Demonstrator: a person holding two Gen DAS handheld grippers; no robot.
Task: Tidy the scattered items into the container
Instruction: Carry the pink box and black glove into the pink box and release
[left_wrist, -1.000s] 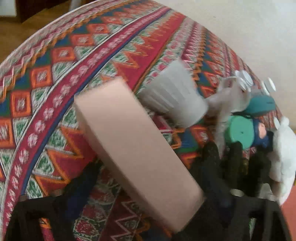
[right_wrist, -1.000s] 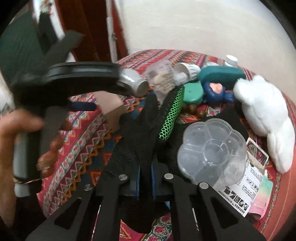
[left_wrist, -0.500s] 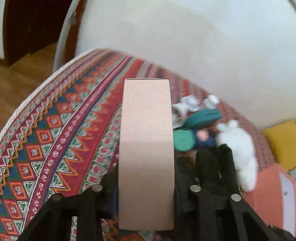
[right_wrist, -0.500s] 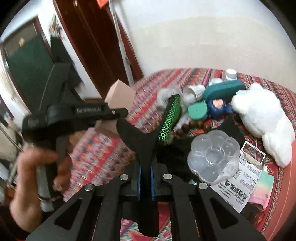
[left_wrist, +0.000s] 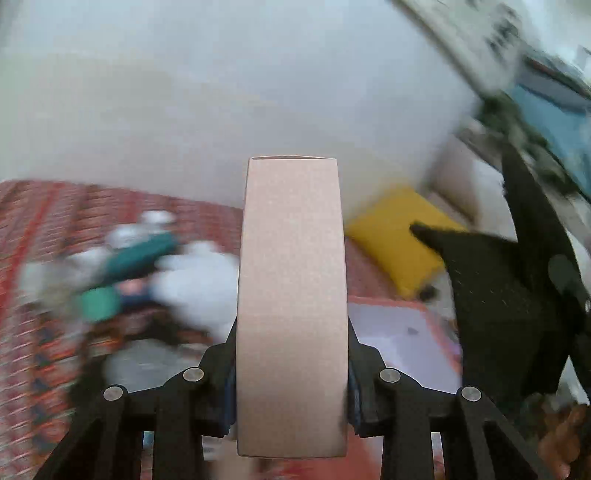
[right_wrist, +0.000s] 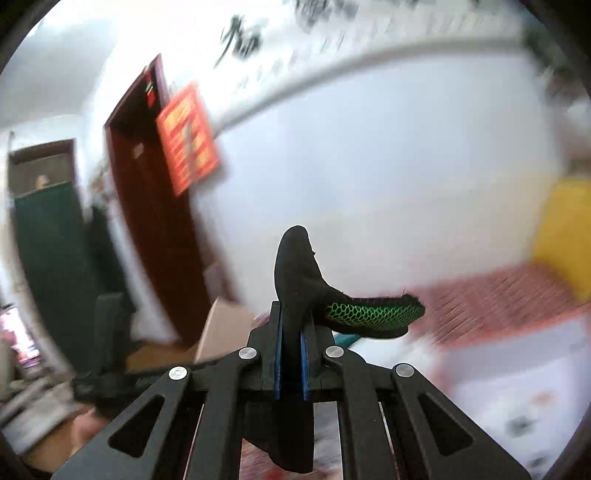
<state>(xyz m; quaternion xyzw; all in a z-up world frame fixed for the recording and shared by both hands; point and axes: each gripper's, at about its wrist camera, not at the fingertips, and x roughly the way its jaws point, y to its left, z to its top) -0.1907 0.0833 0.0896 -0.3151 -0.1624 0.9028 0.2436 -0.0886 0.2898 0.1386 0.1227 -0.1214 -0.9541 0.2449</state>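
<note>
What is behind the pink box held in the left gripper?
Beside the pink box show the white plush toy, a yellow cushion and wall; directly behind is covered.

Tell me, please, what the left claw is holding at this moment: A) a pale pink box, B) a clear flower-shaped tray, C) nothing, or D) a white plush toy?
A: the left claw is clamped on both sides of the pale pink box, which stands upright between its fingers.
</note>
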